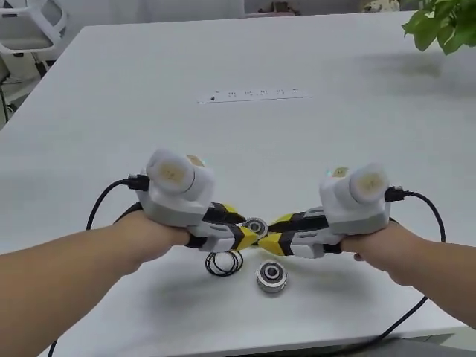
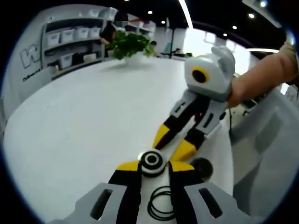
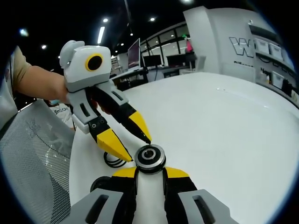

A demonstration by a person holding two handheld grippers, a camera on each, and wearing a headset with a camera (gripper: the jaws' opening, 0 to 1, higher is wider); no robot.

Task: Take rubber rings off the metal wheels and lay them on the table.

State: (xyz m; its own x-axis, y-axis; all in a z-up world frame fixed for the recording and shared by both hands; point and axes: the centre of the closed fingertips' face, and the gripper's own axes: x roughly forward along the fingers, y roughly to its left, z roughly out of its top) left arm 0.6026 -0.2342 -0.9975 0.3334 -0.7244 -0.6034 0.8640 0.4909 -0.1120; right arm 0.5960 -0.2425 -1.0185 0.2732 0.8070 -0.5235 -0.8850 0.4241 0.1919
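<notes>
A small metal wheel (image 1: 255, 225) with a black rubber ring around its rim is held above the white table (image 1: 312, 141), between both grippers. My left gripper (image 1: 244, 227) comes in from the left, and in the left gripper view its yellow tips (image 2: 153, 165) flank the wheel (image 2: 152, 161). My right gripper (image 1: 269, 230) meets it from the right and grips the same wheel (image 3: 149, 157) at the rim. Loose black rubber rings (image 1: 224, 262) lie on the table just below. A second wheel (image 1: 271, 275) lies flat beside them.
A flush socket strip (image 1: 254, 94) sits in the tabletop further back. A green plant (image 1: 444, 22) stands at the far right corner and a chair (image 1: 30, 30) at the far left. Black cables (image 1: 104, 201) trail from both grippers. The table's near edge (image 1: 245, 348) is close.
</notes>
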